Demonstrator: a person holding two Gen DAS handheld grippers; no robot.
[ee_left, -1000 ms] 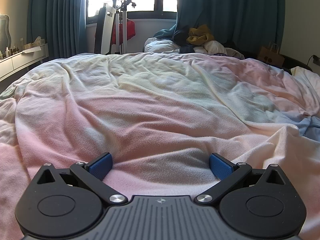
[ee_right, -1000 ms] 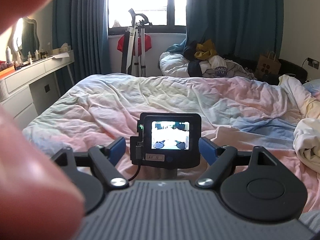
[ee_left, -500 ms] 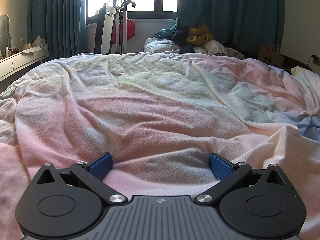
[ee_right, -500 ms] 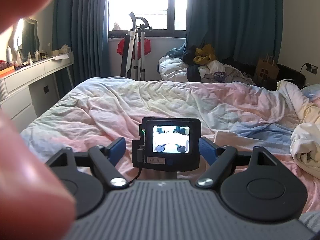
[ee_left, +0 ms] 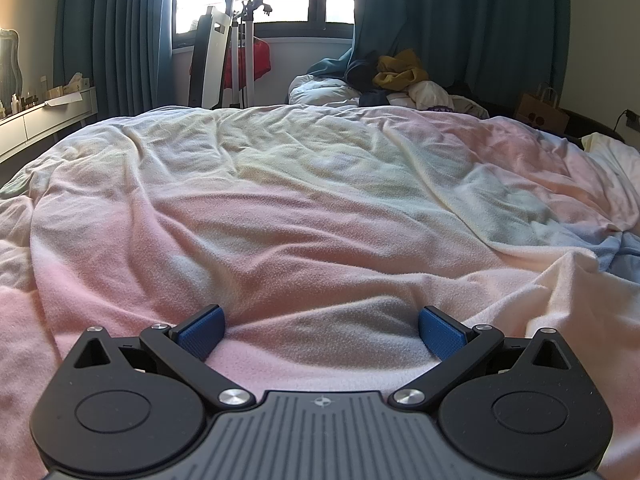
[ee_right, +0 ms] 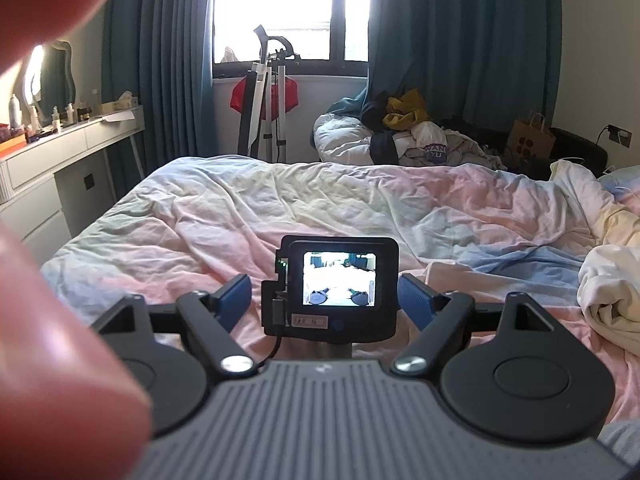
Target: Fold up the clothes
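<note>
My left gripper (ee_left: 321, 330) is open and empty, resting low on the pastel pink, yellow and blue bedspread (ee_left: 320, 200). My right gripper (ee_right: 325, 298) is open and empty, held above the bedspread (ee_right: 320, 200) behind the left gripper, whose black camera with a lit screen (ee_right: 338, 286) shows between my blue fingers. A crumpled cream garment (ee_right: 612, 292) lies on the bed at the right. A pile of clothes (ee_right: 404, 128) sits past the far end of the bed, also in the left wrist view (ee_left: 396, 80).
A blurred fingertip (ee_right: 52, 340) covers the left part of the right wrist view. A white dresser (ee_right: 60, 168) with bottles stands at the left. A folded metal stand (ee_right: 268, 108) and teal curtains (ee_right: 460, 60) are by the window. A paper bag (ee_right: 530, 140) sits at the far right.
The right gripper has risen and tilted slightly, so the bed sits lower in its view. The left gripper has not moved.
</note>
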